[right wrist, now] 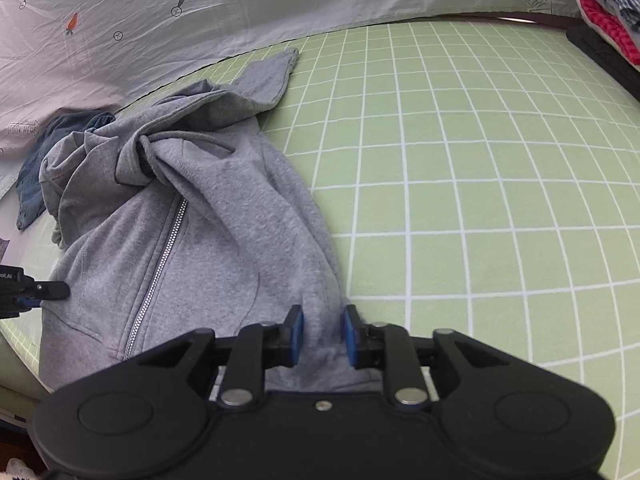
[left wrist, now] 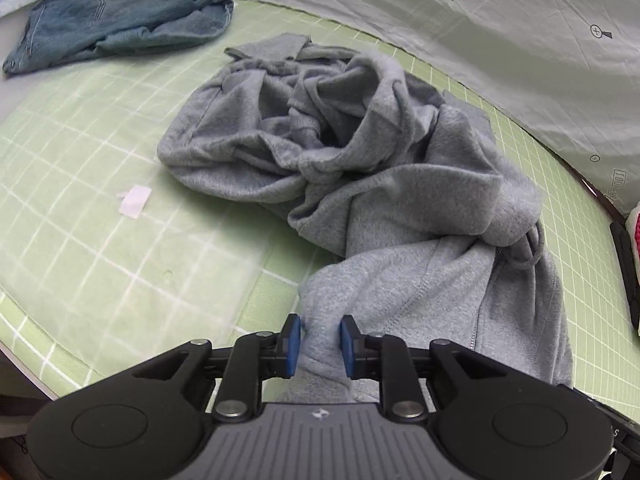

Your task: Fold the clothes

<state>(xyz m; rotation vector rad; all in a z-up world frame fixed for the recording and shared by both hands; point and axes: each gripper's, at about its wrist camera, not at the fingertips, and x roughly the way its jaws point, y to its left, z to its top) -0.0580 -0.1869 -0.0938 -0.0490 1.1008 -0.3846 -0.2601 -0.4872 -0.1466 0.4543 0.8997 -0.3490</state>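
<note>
A grey zip-up hoodie (left wrist: 400,184) lies crumpled on the green grid mat (left wrist: 100,184), its hood and sleeves bunched toward the far side. My left gripper (left wrist: 320,340) is at the garment's near left corner, and the bunched hem fills the gap between its blue pads (left wrist: 294,340). In the right wrist view the hoodie (right wrist: 208,216) shows its silver zipper (right wrist: 160,268). My right gripper (right wrist: 322,336) is at the near right hem, with fleece pinched between its pads. The left gripper (right wrist: 36,292) shows at that view's left edge.
A blue denim garment (left wrist: 120,12) lies at the mat's far left. A white sheet with carrot prints (left wrist: 500,20) borders the far side. A small white tag (left wrist: 134,200) lies on the mat. Red and checked clothes (right wrist: 604,12) and a black object (left wrist: 626,268) sit at the right edge.
</note>
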